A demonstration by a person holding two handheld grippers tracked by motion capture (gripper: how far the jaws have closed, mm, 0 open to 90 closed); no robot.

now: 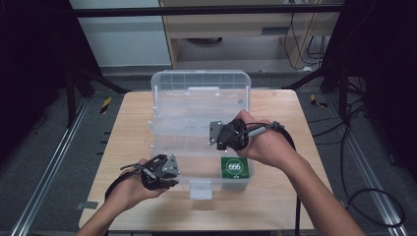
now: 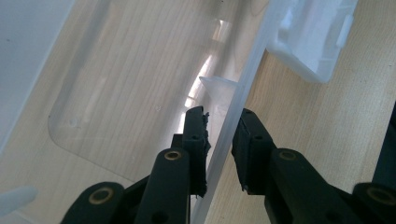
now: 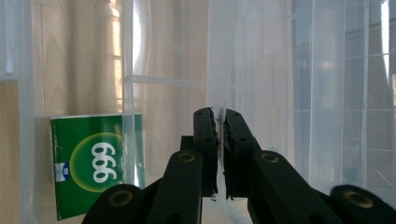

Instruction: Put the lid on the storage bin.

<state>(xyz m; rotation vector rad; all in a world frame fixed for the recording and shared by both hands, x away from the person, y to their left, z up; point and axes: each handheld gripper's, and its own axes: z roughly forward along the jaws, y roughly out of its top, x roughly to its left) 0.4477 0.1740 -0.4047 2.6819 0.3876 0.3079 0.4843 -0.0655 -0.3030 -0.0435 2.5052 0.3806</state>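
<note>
A clear plastic organiser box (image 1: 199, 81) stands open in the middle of the wooden table, its lid tipped back. A green carton (image 1: 234, 168) marked 999 lies in its front right corner, and the same green carton (image 3: 93, 163) shows through clear walls. My left gripper (image 1: 169, 172) is at the box's front left; its jaws straddle the clear front wall (image 2: 233, 107), one inside and one outside, pressed on it (image 2: 222, 114). My right gripper (image 1: 216, 135) is over the box's middle, shut (image 3: 219, 112) on a thin clear inner tray wall (image 3: 217, 70).
The box's white latch tab (image 1: 200, 189) juts toward the front table edge, and the same latch tab (image 2: 308, 37) lies on the wood. Bare table (image 1: 128, 128) lies to both sides of the box. Cables trail from both grippers, and dark frame posts stand around the table.
</note>
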